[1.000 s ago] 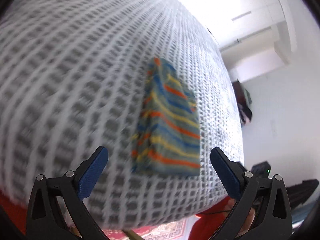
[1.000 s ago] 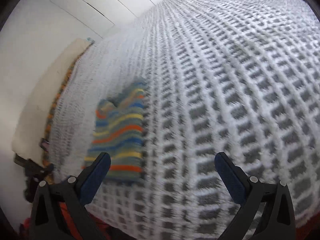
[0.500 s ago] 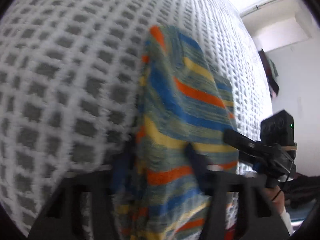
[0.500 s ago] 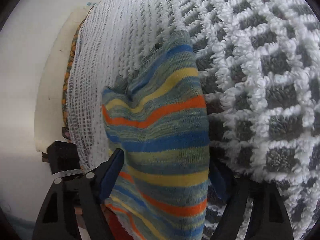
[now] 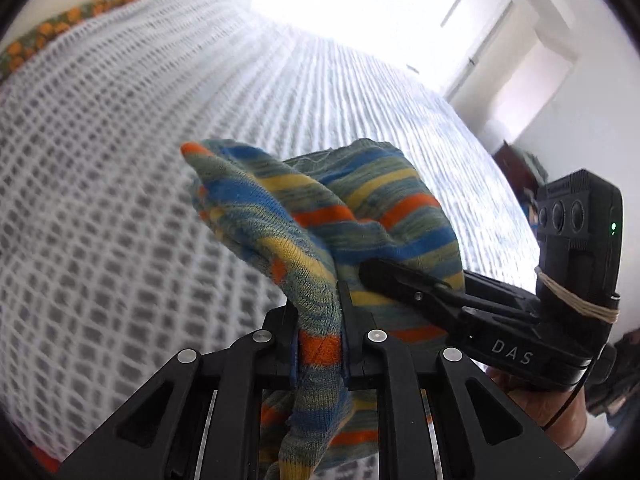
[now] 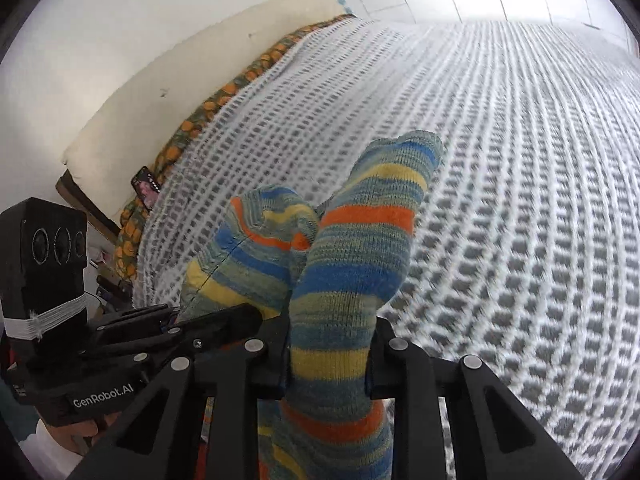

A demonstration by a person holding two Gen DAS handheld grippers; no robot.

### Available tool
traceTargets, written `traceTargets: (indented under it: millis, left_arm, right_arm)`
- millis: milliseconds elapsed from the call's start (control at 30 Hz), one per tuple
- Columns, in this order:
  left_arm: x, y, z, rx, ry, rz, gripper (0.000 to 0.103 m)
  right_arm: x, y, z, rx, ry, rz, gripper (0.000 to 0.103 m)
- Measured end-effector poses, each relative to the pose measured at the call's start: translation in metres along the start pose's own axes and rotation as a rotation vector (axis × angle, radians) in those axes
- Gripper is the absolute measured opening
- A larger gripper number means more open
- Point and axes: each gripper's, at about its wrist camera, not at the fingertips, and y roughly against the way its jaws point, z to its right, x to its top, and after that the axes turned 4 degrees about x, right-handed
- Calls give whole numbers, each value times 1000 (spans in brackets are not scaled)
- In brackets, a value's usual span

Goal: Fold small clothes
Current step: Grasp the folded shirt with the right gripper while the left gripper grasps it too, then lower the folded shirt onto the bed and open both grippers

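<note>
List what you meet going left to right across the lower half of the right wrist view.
Left gripper with its camera box → striped garment, clamped in the right gripper → grey-and-white knitted blanket.

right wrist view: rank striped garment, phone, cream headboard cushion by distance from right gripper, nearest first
1. Striped garment: clamped in the right gripper, bottom centre.
2. Phone: on the orange-patterned bed edge, left of centre.
3. Cream headboard cushion: along the wall, upper left, beyond the phone.
</note>
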Motion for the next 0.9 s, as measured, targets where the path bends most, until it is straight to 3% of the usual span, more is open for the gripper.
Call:
traceTargets:
  millis: [33,67,100,167,200,233,333,500,600,733,900]
  left_arm:
    - [8,6,-20,23,15,22,16]
    - [14,6,-39,52,24,32,25]
    - [18,3,-64,124,26,30,46]
    - [12,1,-98,297,46,9,72]
    - [4,4,-115,362,51,5,72]
    - [-5,9,-126,377,49,3,72]
    - [-39,46,-165,403,52,41,83]
    - [-82,102,-182,501,-35,126,99]
    - [-100,147,-196,512,-76,187,102]
    - [-105,190,-221,569,-47,171,102]
    - [-110,236,-258,639,8,192,102]
  right_arm:
    - [11,-4,-5,4,12,16,26]
    - [22,-8,-8,6,9,36,30]
    - [28,-10,-7,0,0,46,36]
    - [36,-18,3,-119,13,-13,81]
    - [36,-18,8,-210,21,-38,81]
    - [32,-12,15,-266,21,-45,81]
    - [7,17,26,-260,13,-27,83]
    - [-49,62,24,-325,25,3,91]
    - [-70,68,-16,-385,45,69,97]
    - [-85,105,-44,-432,81,147,102]
    - [-97,118,-82,-450,136,142,103]
